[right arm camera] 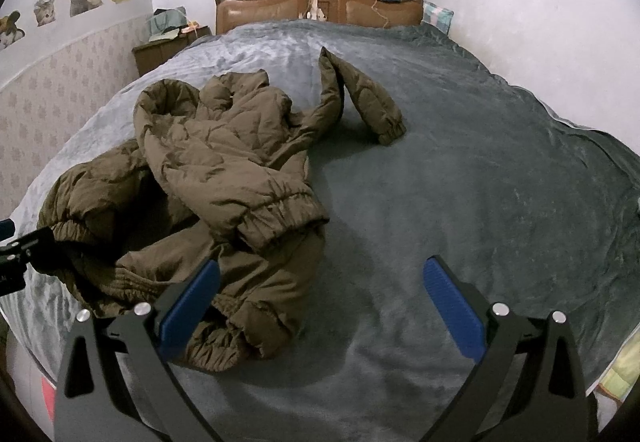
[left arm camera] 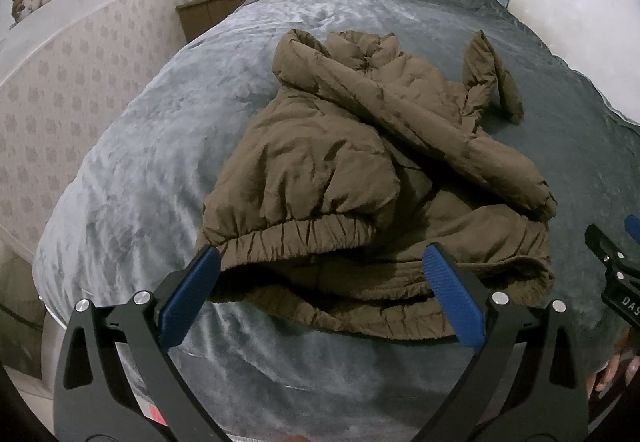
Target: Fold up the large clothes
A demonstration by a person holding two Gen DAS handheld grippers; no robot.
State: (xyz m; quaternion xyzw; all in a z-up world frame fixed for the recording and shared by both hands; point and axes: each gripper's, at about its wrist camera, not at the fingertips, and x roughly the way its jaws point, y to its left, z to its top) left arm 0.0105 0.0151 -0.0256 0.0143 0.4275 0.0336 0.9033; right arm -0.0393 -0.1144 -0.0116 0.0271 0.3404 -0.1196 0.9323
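The brown jacket [left arm camera: 360,178] lies crumpled on the bed [right arm camera: 480,182], one sleeve [right arm camera: 360,98] flung toward one o'clock. The left tool [left arm camera: 320,290] hangs wide open over the elastic hem, holding nothing, probably lining up a grab. The right tool [right arm camera: 320,298], equally spread and empty, hovers at the jacket's near corner.

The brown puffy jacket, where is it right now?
The brown jacket lies crumpled on the grey blanket near the foot of the bed, in front of the open left gripper; in the right wrist view it sits left of centre.
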